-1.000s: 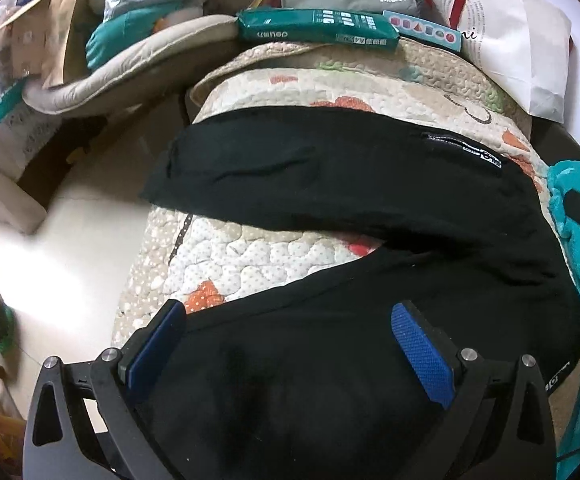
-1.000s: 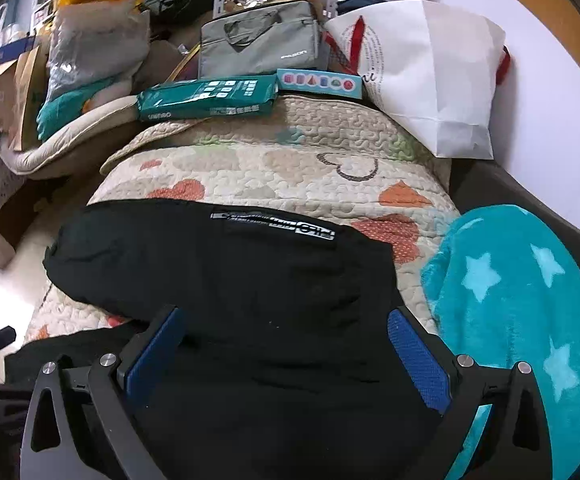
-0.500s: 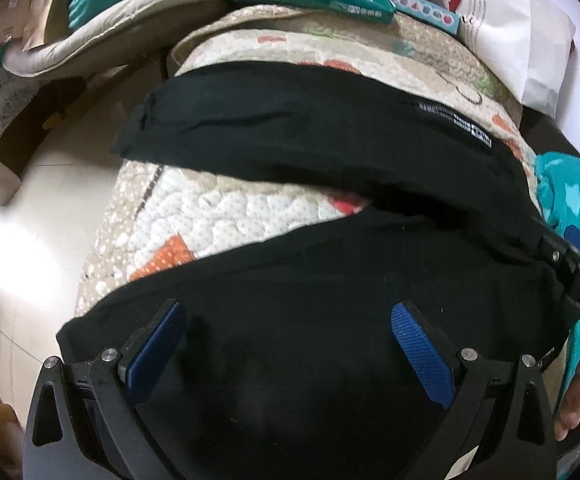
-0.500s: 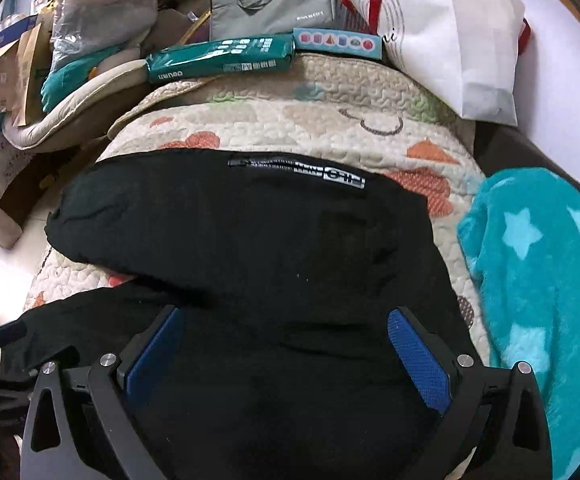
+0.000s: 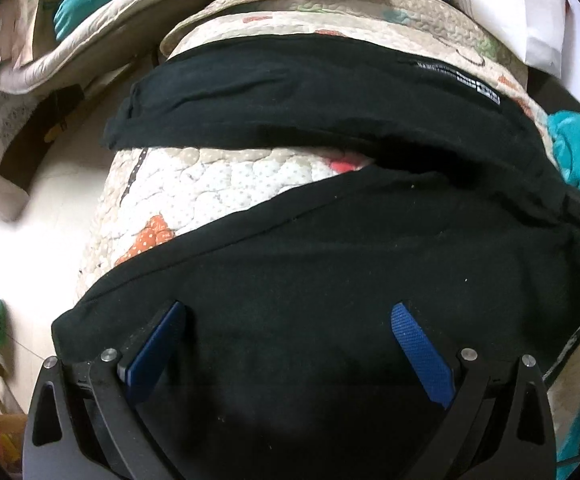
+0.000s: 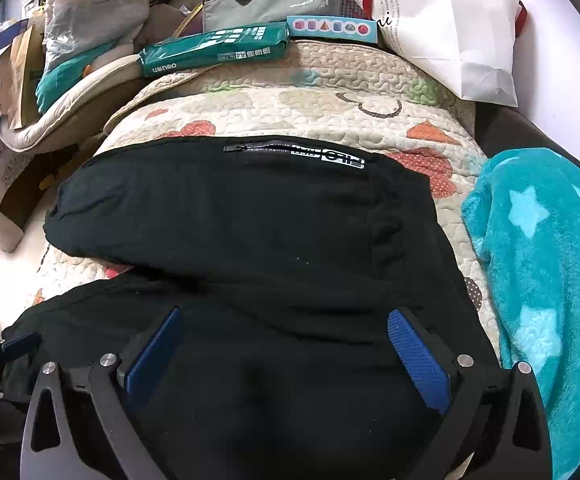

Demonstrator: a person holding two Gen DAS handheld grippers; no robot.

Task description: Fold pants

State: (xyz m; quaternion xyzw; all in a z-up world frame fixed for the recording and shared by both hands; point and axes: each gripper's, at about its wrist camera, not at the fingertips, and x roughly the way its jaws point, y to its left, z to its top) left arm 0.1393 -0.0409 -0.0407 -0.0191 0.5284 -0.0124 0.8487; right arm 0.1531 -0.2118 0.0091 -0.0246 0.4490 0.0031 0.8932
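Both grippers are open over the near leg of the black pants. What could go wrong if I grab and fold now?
1. The black pants lie in a V with quilt showing between the legs, so the fold may land skewed.
2. The left gripper sits near the hem, close to the quilt's edge; fabric could slide floorward.
3. The teal star blanket lies beside the pants, near the right gripper, and could get pinched.

Pants (image 6: 241, 240) on quilt (image 6: 290, 108), blanket (image 6: 542, 248) to the right
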